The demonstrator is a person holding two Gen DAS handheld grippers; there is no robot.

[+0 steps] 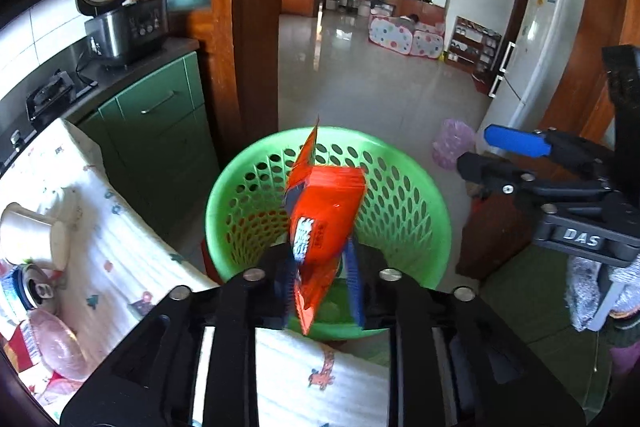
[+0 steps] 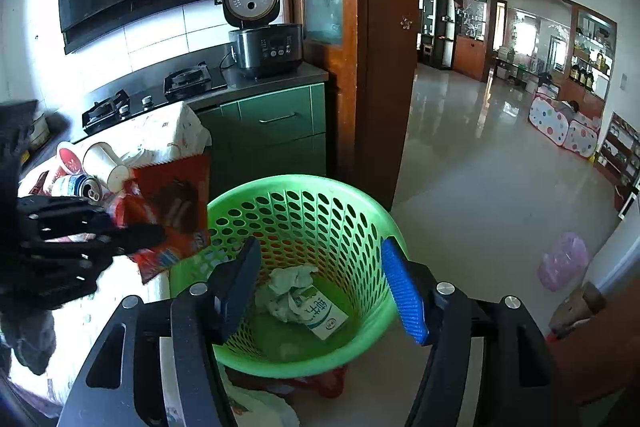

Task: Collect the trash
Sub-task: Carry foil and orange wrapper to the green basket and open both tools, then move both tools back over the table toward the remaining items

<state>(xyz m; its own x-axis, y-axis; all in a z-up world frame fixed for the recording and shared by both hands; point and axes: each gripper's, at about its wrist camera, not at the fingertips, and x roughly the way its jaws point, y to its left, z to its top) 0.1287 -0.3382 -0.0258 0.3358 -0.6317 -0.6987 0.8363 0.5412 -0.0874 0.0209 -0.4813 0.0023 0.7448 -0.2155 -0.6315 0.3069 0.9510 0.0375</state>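
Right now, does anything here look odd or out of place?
Yes: a green basket stands against the cloth-covered table, and an empty can and paper cups lie tipped over on the table.

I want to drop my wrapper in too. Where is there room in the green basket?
The green basket has bare floor in front of the milk carton and crumpled paper. The table corner with cups and a can is crowded.

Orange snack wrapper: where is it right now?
Between the left gripper fingers, hanging over the green basket; in the right wrist view it sits left of the basket, by the table.
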